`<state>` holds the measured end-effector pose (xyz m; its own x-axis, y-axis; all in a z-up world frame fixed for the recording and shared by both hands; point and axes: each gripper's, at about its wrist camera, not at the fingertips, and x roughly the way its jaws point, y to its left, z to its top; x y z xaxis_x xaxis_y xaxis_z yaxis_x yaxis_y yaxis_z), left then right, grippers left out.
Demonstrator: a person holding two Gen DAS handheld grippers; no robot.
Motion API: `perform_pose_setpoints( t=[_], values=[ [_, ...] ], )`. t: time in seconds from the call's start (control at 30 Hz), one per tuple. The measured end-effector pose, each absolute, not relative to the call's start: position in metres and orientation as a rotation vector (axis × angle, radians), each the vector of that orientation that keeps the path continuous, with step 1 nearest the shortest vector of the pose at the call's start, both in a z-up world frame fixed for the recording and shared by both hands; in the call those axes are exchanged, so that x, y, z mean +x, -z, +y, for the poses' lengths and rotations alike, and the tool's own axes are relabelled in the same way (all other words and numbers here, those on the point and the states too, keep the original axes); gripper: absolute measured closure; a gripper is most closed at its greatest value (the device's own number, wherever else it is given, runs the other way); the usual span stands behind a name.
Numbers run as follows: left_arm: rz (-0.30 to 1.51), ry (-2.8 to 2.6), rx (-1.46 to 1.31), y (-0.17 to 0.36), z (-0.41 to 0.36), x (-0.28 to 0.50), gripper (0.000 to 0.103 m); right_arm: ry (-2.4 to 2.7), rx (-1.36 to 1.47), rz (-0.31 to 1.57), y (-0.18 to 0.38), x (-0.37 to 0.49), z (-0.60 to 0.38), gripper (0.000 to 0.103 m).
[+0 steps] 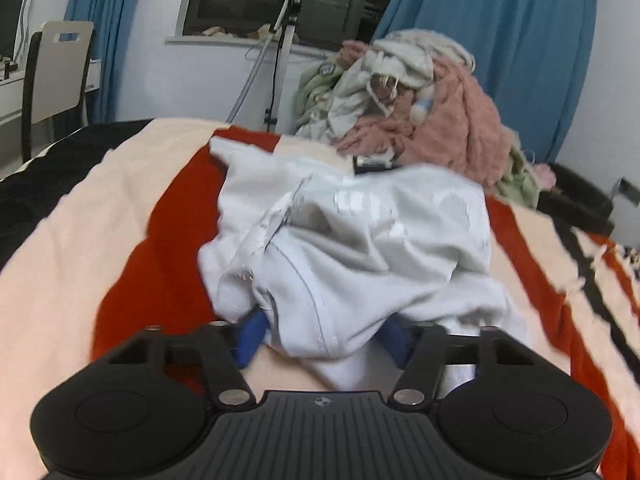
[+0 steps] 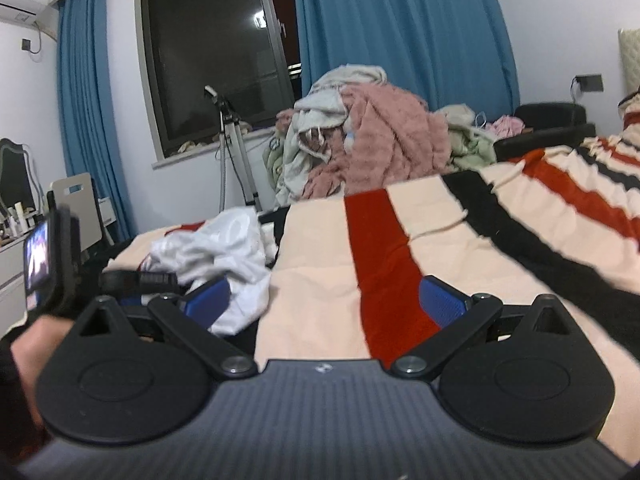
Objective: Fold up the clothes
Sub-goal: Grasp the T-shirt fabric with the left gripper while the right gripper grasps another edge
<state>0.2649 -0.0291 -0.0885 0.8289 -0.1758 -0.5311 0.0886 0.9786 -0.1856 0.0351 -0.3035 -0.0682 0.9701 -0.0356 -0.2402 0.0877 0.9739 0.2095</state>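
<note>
Left hand-held gripper [image 1: 324, 336] amid white garment [image 1: 352, 240], striped blanket [image 1: 60, 240]; blue curtains [image 2: 400, 32]

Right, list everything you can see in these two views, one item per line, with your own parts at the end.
white garment: one, white, crumpled on the bed, draped over the left fingers.
blanket: one, cream with red and black stripes, covering the bed.
clothes pile: one heap, pink, grey-white and pale green, beyond the bed below the window.
curtains: two, blue, either side of the window.
window: one, dark, on the far wall.
tripod: one, silver, under the window.
chair: one, white back, far left.
left gripper: black with blue fingers, the garment between them; grip unclear.
right gripper: black with blue fingers, open over the blanket.
hand: one, lower left, holding the left gripper.
</note>
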Motion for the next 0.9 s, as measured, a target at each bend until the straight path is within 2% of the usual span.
perform_pose_setpoints(
  t=[0.03, 0.13, 0.3, 0.53, 0.73, 0.83, 0.9],
  values=[
    [0.567, 0.139, -0.161, 0.087, -0.029, 0.270, 0.076, 0.062, 0.224, 0.242, 0.072, 0.039, -0.303, 0.000],
    [0.554, 0.159, -0.164, 0.075, -0.024, 0.267, 0.085, 0.058, 0.232, 0.254, 0.082, 0.050, -0.303, 0.000],
    [0.474, 0.238, -0.125, 0.032, -0.022, 0.209, 0.088, 0.042, 0.220, 0.217, 0.080, 0.042, -0.299, 0.000],
    [0.430, 0.341, -0.171, -0.008, -0.026, 0.084, 0.088, -0.022, 0.227, 0.212, 0.067, 0.013, -0.292, 0.000],
    [0.430, 0.365, -0.234, -0.007, -0.004, 0.005, 0.088, -0.105, 0.265, 0.279, 0.042, -0.036, -0.285, 0.000],
    [0.466, 0.354, -0.267, 0.003, 0.010, -0.008, 0.087, -0.176, 0.254, 0.312, 0.032, -0.055, -0.275, 0.001],
    [0.487, 0.344, -0.284, 0.011, 0.018, -0.010, 0.086, -0.233, 0.238, 0.335, 0.031, -0.062, -0.262, 0.007]
  ],
)
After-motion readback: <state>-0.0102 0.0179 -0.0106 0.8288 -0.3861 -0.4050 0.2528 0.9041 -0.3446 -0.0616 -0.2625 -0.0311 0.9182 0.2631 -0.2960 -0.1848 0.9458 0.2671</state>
